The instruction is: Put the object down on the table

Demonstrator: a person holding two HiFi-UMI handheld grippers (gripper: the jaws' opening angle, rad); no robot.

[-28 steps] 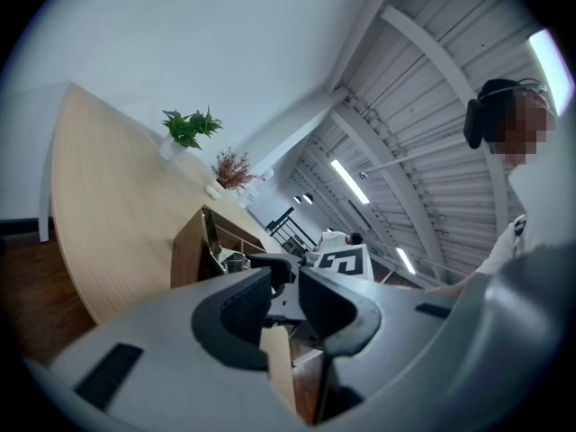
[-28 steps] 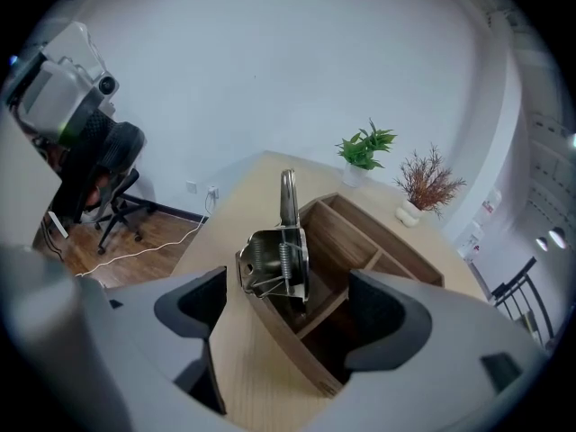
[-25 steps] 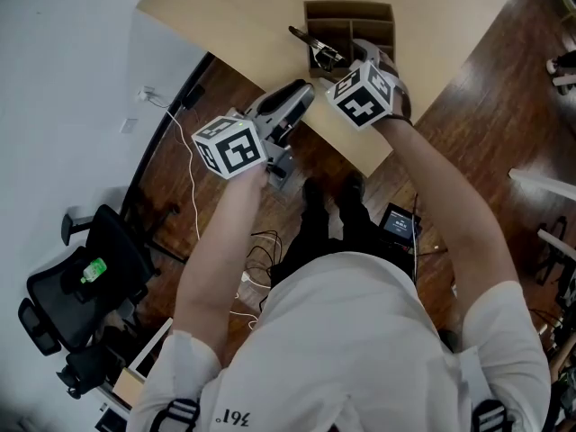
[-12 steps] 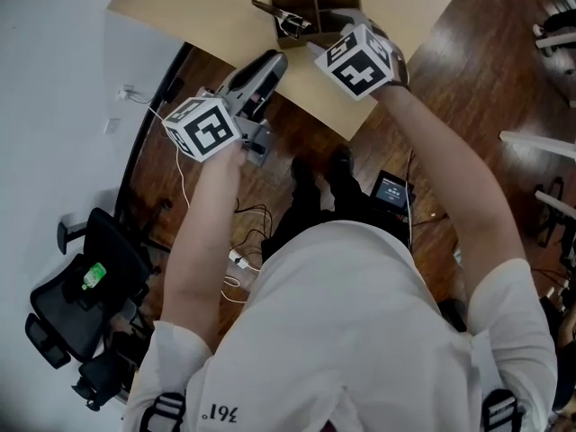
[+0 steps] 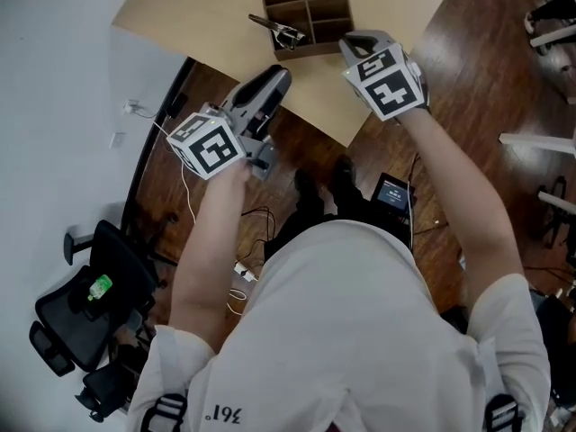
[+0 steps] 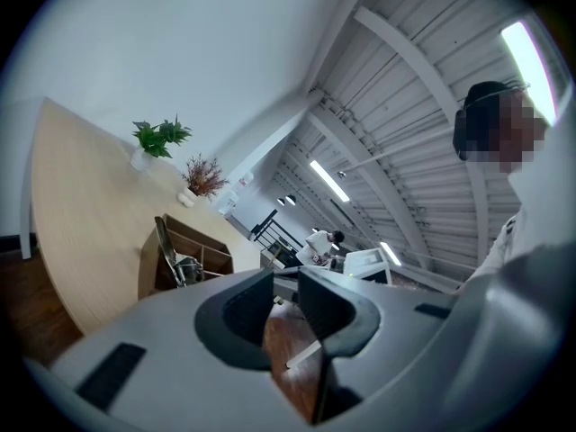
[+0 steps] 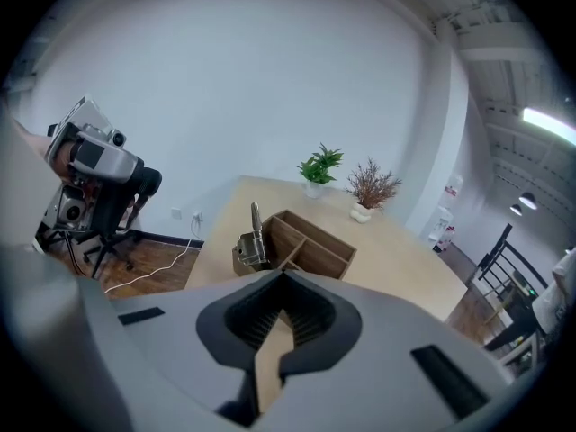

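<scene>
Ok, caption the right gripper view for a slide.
Empty right gripper, jaws shut, facing a wooden organizer with a metal tool.

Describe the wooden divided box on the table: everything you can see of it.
The wooden box is a low, open-topped brown tray, darker than the pale table it sits flat on, close to the table edge nearest the person. Thin inner walls split it into several compartments. A metal tool stands in the compartment at the person's left end, leaning out over the rim. The other compartments look empty. Nothing else touches it.
</scene>
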